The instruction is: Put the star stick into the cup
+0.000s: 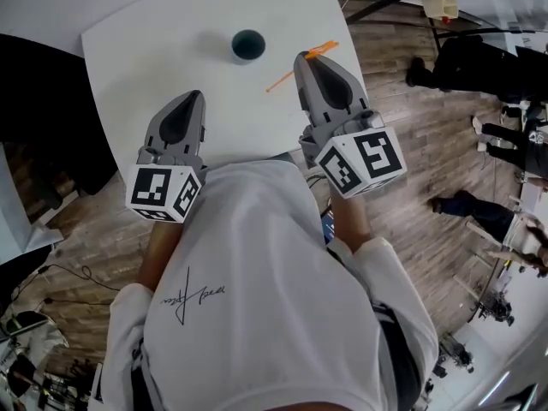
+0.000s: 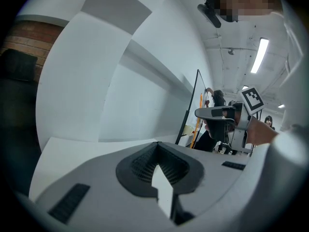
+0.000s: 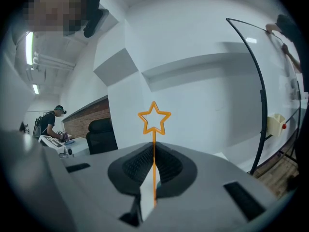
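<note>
A dark teal cup stands on the white table near its far edge. My right gripper hovers just right of the cup, shut on the thin orange star stick. The stick's star end pokes out to the right and its tail slants down to the left. In the right gripper view the star stick rises upright from between the shut jaws of the right gripper. My left gripper sits over the table's near left part, shut with nothing in it; the left gripper shows its jaws pressed together.
A black chair stands left of the table. People stand on the wood floor to the right. A black curved pole arcs at the right. My right gripper shows in the left gripper view.
</note>
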The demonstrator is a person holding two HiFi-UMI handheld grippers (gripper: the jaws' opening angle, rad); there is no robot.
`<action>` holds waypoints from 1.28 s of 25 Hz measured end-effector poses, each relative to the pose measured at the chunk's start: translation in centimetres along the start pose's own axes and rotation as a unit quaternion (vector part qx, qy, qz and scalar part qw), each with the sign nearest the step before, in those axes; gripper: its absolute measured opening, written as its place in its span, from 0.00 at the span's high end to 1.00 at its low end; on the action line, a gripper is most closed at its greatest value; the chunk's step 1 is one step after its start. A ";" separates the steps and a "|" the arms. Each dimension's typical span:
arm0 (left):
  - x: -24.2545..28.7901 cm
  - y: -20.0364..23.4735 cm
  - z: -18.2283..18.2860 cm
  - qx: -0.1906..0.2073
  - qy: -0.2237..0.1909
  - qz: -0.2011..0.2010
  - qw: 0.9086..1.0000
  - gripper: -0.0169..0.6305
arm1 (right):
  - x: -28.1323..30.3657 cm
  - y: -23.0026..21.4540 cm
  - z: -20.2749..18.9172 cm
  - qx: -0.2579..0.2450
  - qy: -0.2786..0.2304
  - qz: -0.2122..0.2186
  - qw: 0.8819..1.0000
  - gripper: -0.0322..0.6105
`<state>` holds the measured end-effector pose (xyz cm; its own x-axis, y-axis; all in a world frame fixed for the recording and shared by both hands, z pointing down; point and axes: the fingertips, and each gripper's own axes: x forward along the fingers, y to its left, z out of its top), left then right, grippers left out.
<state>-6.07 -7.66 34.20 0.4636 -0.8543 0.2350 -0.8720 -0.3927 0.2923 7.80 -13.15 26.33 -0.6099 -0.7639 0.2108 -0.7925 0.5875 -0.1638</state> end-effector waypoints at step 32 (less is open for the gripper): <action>2.5 2.0 -1.8 -0.034 0.043 -0.011 0.998 0.96 | 5.6 -2.9 0.9 0.006 -0.001 -0.001 1.000 0.93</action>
<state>-6.38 -9.95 37.03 0.4964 -0.8122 0.3065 -0.8505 -0.3843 0.3591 6.64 -19.37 27.10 -0.6084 -0.7658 0.2083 -0.7935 0.5831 -0.1741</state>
